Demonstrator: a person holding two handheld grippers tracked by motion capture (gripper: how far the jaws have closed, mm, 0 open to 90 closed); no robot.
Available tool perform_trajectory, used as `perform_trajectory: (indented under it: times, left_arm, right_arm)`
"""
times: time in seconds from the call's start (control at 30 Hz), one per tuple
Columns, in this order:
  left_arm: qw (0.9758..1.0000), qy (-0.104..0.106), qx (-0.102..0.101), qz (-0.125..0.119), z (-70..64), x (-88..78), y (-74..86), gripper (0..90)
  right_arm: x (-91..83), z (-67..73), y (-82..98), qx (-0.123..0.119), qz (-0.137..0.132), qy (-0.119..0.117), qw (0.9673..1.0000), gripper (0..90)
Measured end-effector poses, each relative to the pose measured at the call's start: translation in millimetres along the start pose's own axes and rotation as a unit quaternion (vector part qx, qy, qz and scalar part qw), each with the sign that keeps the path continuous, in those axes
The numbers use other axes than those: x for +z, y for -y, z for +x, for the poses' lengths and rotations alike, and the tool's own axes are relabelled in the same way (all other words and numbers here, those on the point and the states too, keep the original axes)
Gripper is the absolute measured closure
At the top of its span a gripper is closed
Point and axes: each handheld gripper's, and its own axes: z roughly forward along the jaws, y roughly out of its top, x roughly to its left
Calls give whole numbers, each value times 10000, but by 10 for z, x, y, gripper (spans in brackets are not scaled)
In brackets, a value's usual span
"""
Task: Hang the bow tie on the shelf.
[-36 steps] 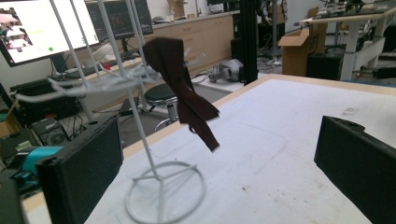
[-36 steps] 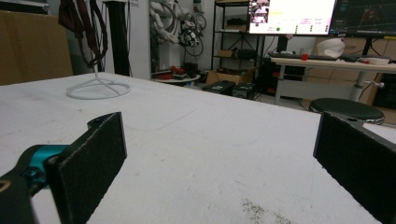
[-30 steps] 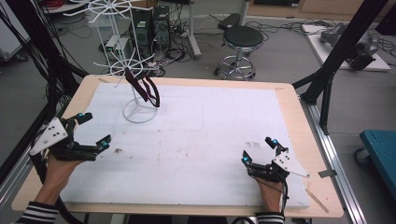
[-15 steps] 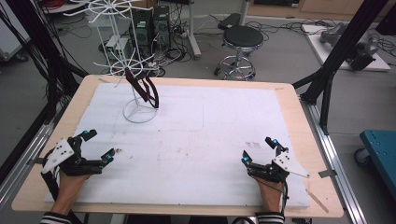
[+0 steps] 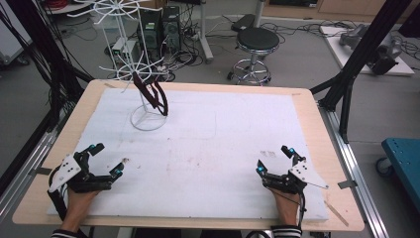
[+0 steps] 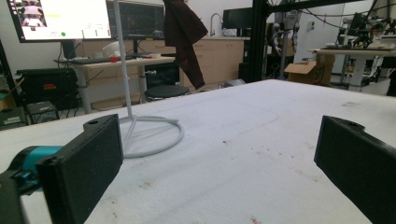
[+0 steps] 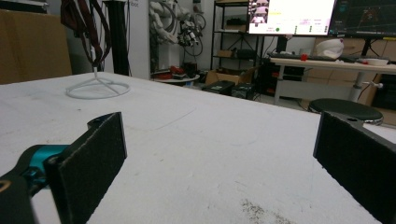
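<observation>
A dark maroon cloth hangs on a white wire rack over a white, speckled mat.

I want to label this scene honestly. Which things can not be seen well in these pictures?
- Dark garment on the white rack: high view too small to tell its kind or how it hooks on; left gripper view cuts off its top.
- Rack's upper tiers: cut off by the high view's top edge.
- Left gripper and right gripper: both open.
</observation>
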Motion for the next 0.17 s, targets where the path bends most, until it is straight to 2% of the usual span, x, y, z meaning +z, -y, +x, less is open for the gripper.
perform_trajectory:
  times: [0.17]
  left_arm:
    - [10000, -21, 21, -26, -3, -6, 3, 17]
  right_arm:
    - [0, 0, 0, -17, 3, 4, 10000, 19]
